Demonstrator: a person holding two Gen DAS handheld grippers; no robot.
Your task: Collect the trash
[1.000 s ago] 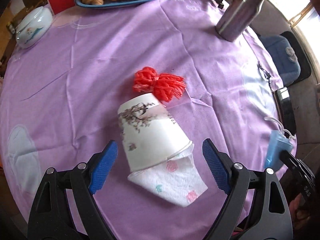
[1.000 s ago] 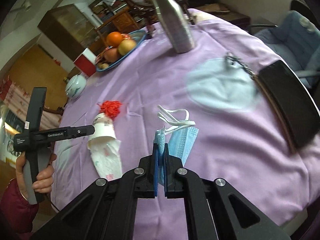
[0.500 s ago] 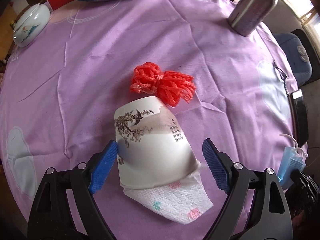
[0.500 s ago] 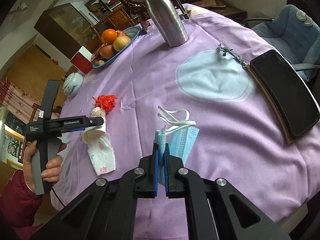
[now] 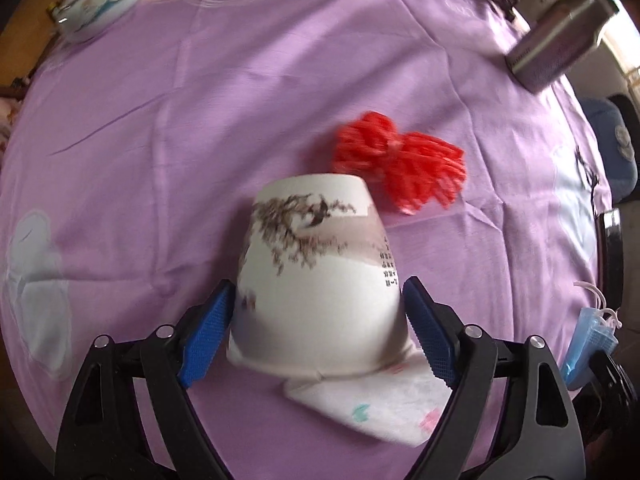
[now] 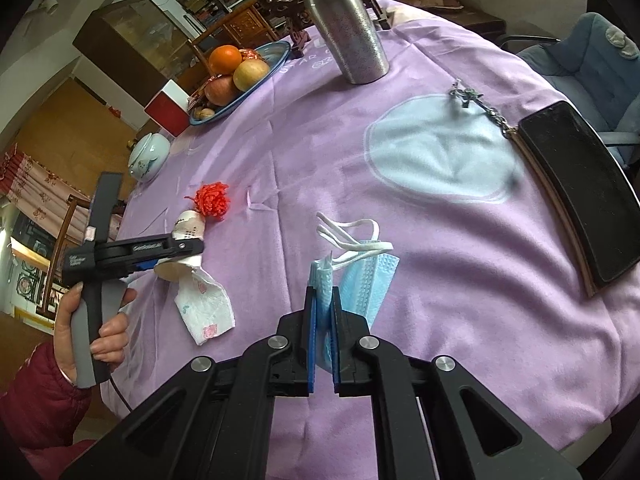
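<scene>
Left gripper point(image 5: 318, 336) closing around paper cup point(image 5: 316, 280) — pads at its sides; right gripper point(image 6: 323, 320) pinching face mask point(image 6: 360, 280) near table edge.

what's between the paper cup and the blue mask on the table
Only bare purple cloth lies between the cup and the mask, seen in the right wrist view; the napkin pokes out below the cup.

Ahead of you a steel flask point(image 6: 348, 28) stands upright on the purple cloth point(image 6: 304, 152) of the bench, a fruit plate point(image 6: 244, 80) beside a red box point(image 6: 167, 107), a lidded white pot point(image 6: 147, 157) nearer the edge, and a black phone point(image 6: 580, 188) with its chain off to your right.
</scene>
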